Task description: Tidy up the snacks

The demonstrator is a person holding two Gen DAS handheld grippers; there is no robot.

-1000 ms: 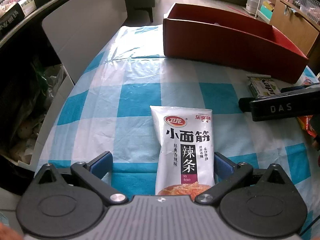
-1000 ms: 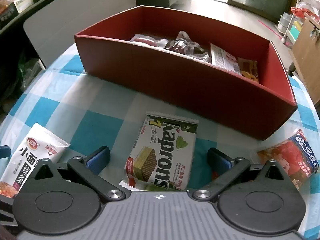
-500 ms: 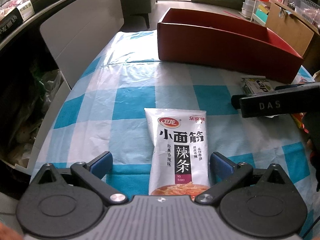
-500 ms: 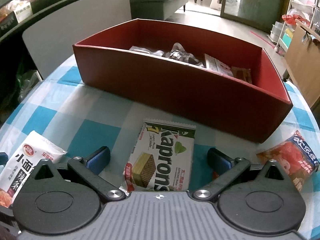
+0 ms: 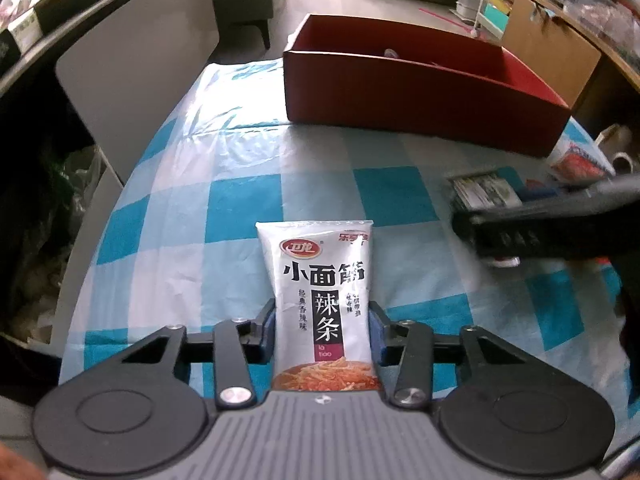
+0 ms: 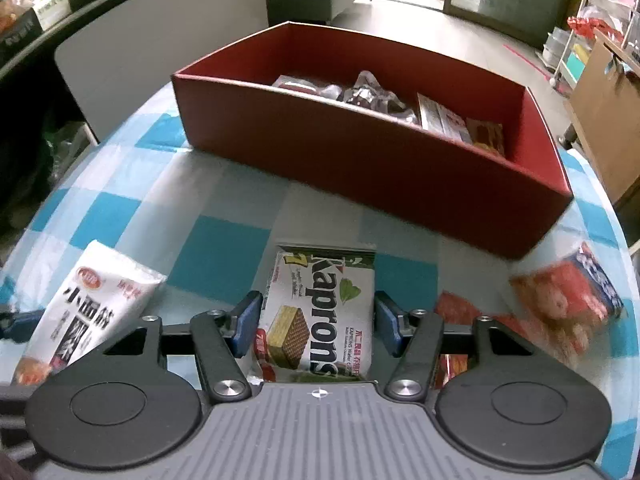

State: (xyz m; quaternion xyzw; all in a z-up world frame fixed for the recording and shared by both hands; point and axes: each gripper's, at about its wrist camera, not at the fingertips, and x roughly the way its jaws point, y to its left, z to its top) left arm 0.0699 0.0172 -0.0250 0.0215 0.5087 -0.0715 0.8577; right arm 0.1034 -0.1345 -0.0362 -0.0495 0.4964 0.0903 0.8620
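Note:
My left gripper (image 5: 322, 322) is shut on a white spicy-strip packet (image 5: 320, 276), its blue pads pressing both sides. The packet also shows at the left of the right wrist view (image 6: 96, 304). My right gripper (image 6: 318, 322) is shut on a green Kaprons wafer packet (image 6: 320, 304), which shows in the left wrist view (image 5: 484, 192) too. A red cardboard box (image 6: 360, 160) stands ahead on the checked tablecloth (image 5: 240, 200), with several snack packets inside. In the left wrist view the box (image 5: 400, 96) sits at the far side.
A red-orange snack bag (image 6: 568, 292) lies to the right of my right gripper, with another red packet (image 6: 456, 308) under it. A grey chair back (image 5: 132, 64) stands left of the table. Shelves and a wooden cabinet (image 5: 552, 52) lie beyond.
Both grippers have closed: the left on the white packet, the right on the Kaprons packet. Both views have risen and pulled back slightly.

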